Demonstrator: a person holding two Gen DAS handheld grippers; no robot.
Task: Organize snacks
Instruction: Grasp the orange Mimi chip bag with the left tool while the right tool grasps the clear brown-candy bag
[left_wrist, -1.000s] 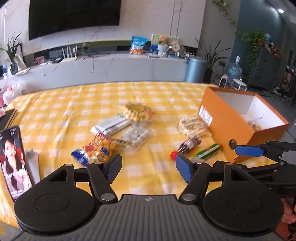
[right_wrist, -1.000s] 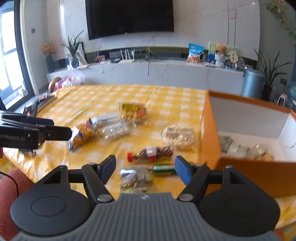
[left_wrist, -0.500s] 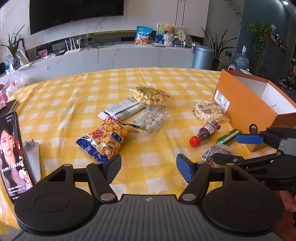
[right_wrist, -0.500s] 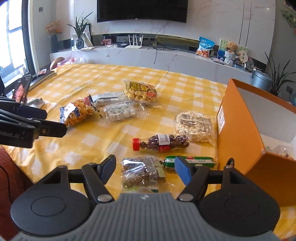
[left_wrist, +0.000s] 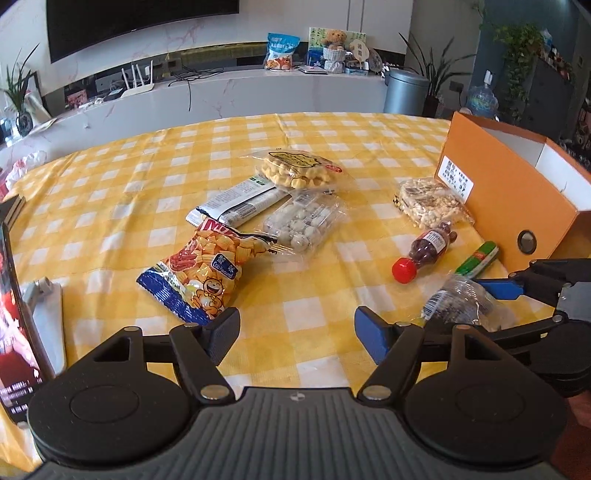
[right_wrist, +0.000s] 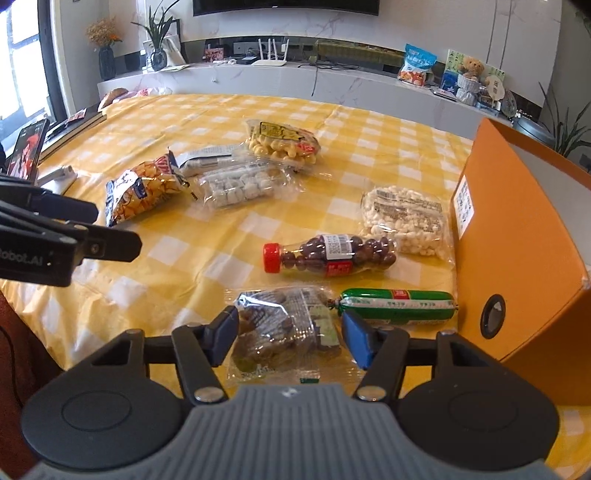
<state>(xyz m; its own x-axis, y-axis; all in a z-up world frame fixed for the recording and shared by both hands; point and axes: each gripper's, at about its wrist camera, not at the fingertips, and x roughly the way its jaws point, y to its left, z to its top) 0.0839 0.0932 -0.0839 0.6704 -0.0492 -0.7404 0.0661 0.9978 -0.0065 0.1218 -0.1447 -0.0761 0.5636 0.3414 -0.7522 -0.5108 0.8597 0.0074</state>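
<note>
At the bottom of the right wrist view, the right gripper (right_wrist: 288, 334) has its jaws apart on either side of a clear bag of dark snacks (right_wrist: 284, 332), whose near edge is hidden behind the gripper body. Just right of it lies a green sausage stick (right_wrist: 397, 302); beyond, a bottle of chocolate balls (right_wrist: 328, 254) and a pale puffed-snack bag (right_wrist: 404, 218). The orange box (right_wrist: 517, 258) is cut off at the right edge, its interior unseen. In the left wrist view, the left gripper (left_wrist: 295, 332) holds its jaws apart above bare bench (left_wrist: 110, 184), near an orange chip bag (left_wrist: 207, 269). At upper centre lie three more packets with illegible print.
</note>
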